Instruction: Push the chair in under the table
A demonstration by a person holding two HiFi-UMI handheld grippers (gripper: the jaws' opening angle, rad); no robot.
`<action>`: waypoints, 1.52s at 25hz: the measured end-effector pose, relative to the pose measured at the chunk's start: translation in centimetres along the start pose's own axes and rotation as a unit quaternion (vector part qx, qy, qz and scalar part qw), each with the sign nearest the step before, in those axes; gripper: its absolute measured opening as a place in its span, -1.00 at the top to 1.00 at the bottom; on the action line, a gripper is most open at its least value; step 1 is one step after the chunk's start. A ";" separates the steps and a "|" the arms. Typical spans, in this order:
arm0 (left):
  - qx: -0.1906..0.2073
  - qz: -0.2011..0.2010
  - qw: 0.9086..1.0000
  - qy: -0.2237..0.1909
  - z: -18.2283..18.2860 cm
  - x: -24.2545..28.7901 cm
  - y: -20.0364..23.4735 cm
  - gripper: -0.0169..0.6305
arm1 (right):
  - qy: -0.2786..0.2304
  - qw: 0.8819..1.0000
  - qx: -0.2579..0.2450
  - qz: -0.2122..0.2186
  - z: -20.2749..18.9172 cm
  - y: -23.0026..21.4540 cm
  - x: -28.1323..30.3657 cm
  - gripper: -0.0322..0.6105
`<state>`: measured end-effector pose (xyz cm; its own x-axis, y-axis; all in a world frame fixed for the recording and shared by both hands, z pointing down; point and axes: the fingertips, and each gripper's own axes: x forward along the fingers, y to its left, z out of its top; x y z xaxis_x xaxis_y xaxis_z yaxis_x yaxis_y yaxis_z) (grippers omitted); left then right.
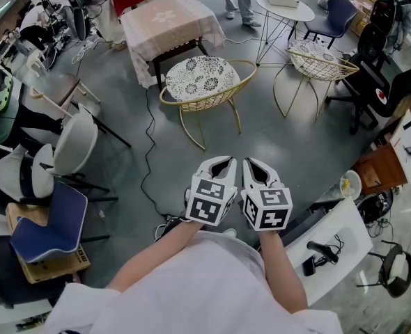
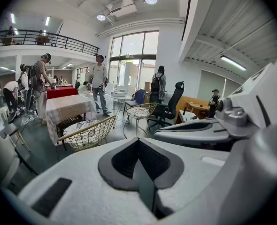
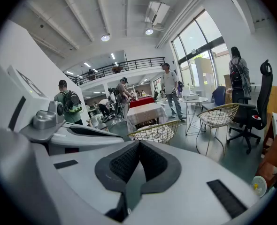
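Right now left claw (image 1: 223, 161) and right claw (image 1: 254, 164) are both fully closed with nothing in them, held side by side above the floor. Wire chair (image 1: 200, 81) stands well ahead of them, just beside the cloth-covered surface (image 1: 169, 19), not tucked under it.

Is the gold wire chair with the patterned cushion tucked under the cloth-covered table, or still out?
Out. The wire chair stands on open floor in front of the table, its whole seat showing clear of the tablecloth.
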<state>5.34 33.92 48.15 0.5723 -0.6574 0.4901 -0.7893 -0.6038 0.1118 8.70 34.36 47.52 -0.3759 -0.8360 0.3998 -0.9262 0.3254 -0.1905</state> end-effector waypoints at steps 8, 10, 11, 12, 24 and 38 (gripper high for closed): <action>-0.005 0.009 1.000 0.008 -0.3 -0.5 -0.4 0.93 | 0.001 1.000 0.009 0.006 -0.6 -0.1 -0.6 0.89; -0.005 0.013 1.000 0.013 -0.5 -0.3 -0.1 0.93 | 0.004 1.000 0.009 0.008 -0.7 -0.1 -0.3 0.89; -0.005 0.014 1.000 0.016 -0.6 -0.3 0.1 0.93 | 0.005 1.000 0.008 0.009 -0.7 -0.1 -0.1 0.89; -0.005 0.013 1.000 0.017 -0.7 -0.2 0.4 0.93 | 0.006 1.000 0.006 0.009 -0.8 -0.1 0.0 0.89; -0.014 0.007 1.000 0.015 1.7 5.1 4.6 0.93 | 0.029 1.000 -0.010 0.007 0.3 -2.4 5.4 0.89; -0.012 0.009 0.999 0.034 5.8 12.6 13.0 0.93 | 0.077 0.996 -0.047 0.007 4.2 -5.6 15.8 0.89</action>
<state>3.62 15.19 50.76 0.5423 -0.6347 0.5505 -0.8045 -0.5813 0.1224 8.01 17.45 51.13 -0.3815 -0.7564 0.5313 -0.9170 0.3822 -0.1144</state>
